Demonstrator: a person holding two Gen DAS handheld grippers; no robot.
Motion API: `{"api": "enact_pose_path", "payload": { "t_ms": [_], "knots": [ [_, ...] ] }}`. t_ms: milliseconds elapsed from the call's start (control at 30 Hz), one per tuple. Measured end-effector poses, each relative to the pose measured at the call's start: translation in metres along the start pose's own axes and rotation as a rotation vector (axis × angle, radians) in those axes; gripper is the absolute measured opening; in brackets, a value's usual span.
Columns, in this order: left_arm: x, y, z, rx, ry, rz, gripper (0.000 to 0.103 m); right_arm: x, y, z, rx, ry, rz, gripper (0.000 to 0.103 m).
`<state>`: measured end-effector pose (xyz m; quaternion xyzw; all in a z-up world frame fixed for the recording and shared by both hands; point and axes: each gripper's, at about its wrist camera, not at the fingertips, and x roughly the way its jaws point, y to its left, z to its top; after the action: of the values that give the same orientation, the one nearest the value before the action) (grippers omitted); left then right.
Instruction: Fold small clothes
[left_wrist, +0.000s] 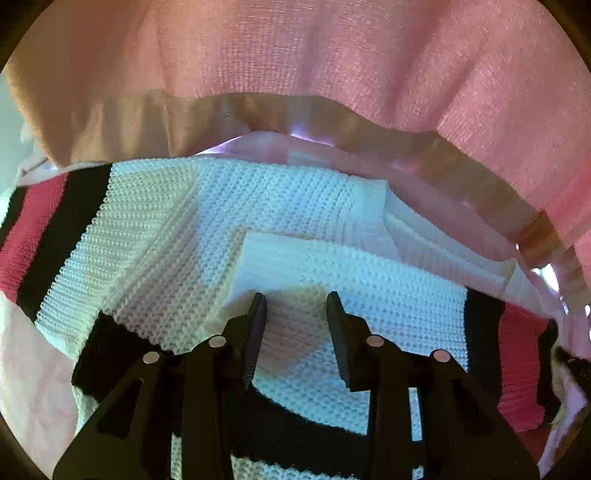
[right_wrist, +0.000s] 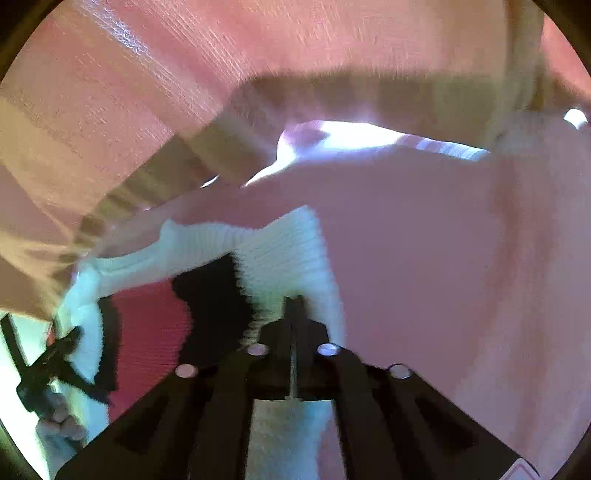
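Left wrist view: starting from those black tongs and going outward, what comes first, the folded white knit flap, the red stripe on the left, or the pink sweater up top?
1. Folded white knit flap, right at the tips of the left tongs.
2. Red stripe, off at the left edge.
3. Pink sweater, across the top, beyond the garment.

Sweater — stripes cut off at both sides of the left wrist view; lower part hidden behind the left gripper. Right wrist view — motion-blurred throughout; whether knit sits between the right gripper fingertips, cannot tell. Hand partly cropped at the edge.
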<state>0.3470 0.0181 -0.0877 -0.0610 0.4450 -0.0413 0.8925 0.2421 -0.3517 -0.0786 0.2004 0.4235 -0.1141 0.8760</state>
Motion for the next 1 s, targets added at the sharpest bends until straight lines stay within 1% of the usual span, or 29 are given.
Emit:
{"api": "enact_pose_path", "payload": {
  "t_ms": [33,67,100,133,167,200,233,267,300,333,367,400,433,467,500,533,567,633,700,733,767,800,867,900,933,967,1000],
  "knots": [
    [0.0,-0.002,-0.001,0.011,-0.004,0.012,0.033,-0.01,0.02,-0.004,-0.073,-0.023,0.006,0.003],
    [0.0,-0.004,-0.003,0.013,-0.006,0.022,0.033,-0.018,0.047,-0.013,-0.142,-0.005,0.079,0.003],
    [-0.001,-0.006,-0.003,0.01,-0.007,0.027,0.033,-0.02,0.073,-0.025,-0.207,0.029,0.132,0.003],
    [-0.002,-0.007,-0.005,0.013,-0.008,0.036,0.033,-0.018,0.096,-0.038,-0.276,0.06,0.163,0.002],
    [-0.002,-0.009,-0.005,0.021,-0.012,0.044,0.033,-0.009,0.12,-0.057,-0.371,0.102,0.161,0.0],
    [-0.002,-0.009,-0.006,0.031,-0.015,0.049,0.033,0.003,0.132,-0.072,-0.438,0.135,0.116,0.0],
    [-0.004,-0.009,-0.007,0.04,-0.017,0.053,0.034,0.011,0.125,-0.077,-0.433,0.136,0.093,0.0],
    [-0.008,-0.006,-0.008,0.033,-0.014,0.034,0.034,0.01,0.111,-0.074,-0.388,0.123,0.117,0.0],
    [-0.012,-0.002,-0.007,0.024,-0.008,0.02,0.033,0.009,0.098,-0.069,-0.355,0.121,0.078,0.0],
    [-0.019,0.005,-0.006,0.009,-0.005,0.012,0.033,0.001,0.077,-0.059,-0.314,0.09,-0.021,0.0],
    [-0.028,0.017,-0.002,-0.016,-0.017,0.01,0.033,-0.006,0.062,-0.055,-0.3,0.063,-0.095,0.0],
    [-0.038,0.03,0.003,-0.038,-0.04,0.012,0.034,-0.013,0.049,-0.054,-0.272,0.051,-0.135,0.0],
    [-0.048,0.047,0.009,-0.062,-0.061,0.015,0.034,-0.024,0.036,-0.055,-0.233,0.049,-0.131,0.0],
    [-0.062,0.076,0.016,-0.113,-0.08,0.014,0.036,-0.037,0.029,-0.055,-0.198,0.042,-0.112,0.0],
    [-0.072,0.099,0.02,-0.162,-0.094,0.01,0.044,-0.047,0.032,-0.057,-0.201,0.028,-0.108,0.001],
    [-0.082,0.13,0.024,-0.228,-0.112,0.004,0.056,-0.06,0.042,-0.063,-0.232,0.001,-0.117,0.002],
    [-0.09,0.171,0.025,-0.316,-0.134,0.019,0.06,-0.07,0.046,-0.069,-0.258,-0.018,-0.12,0.004],
    [-0.094,0.231,0.026,-0.412,-0.137,0.091,0.061,-0.087,0.067,-0.086,-0.306,-0.043,-0.1,0.006],
    [-0.086,0.3,0.025,-0.517,-0.106,0.203,0.061,-0.083,0.088,-0.098,-0.328,-0.018,-0.038,0.006],
    [-0.081,0.331,0.024,-0.579,-0.093,0.221,0.061,-0.081,0.097,-0.105,-0.332,-0.006,-0.005,0.006],
    [-0.076,0.349,0.025,-0.62,-0.085,0.226,0.061,-0.079,0.108,-0.115,-0.349,0.005,0.021,0.006],
    [-0.071,0.369,0.023,-0.673,-0.073,0.234,0.061,-0.077,0.114,-0.121,-0.368,0.012,0.027,0.007],
    [-0.059,0.401,0.02,-0.766,-0.058,0.208,0.06,-0.068,0.135,-0.138,-0.418,0.042,0.045,0.009],
    [-0.052,0.41,0.019,-0.791,-0.04,0.191,0.057,-0.064,0.142,-0.145,-0.453,0.049,0.04,0.01],
    [-0.05,0.413,0.019,-0.778,-0.053,0.202,0.054,-0.061,0.145,-0.151,-0.477,0.05,0.029,0.011],
    [-0.048,0.409,0.023,-0.751,-0.06,0.217,0.048,-0.057,0.148,-0.156,-0.509,0.05,0.007,0.015],
    [-0.044,0.407,0.026,-0.73,-0.047,0.212,0.032,-0.055,0.148,-0.159,-0.526,0.047,-0.007,0.019]
  ]
}}
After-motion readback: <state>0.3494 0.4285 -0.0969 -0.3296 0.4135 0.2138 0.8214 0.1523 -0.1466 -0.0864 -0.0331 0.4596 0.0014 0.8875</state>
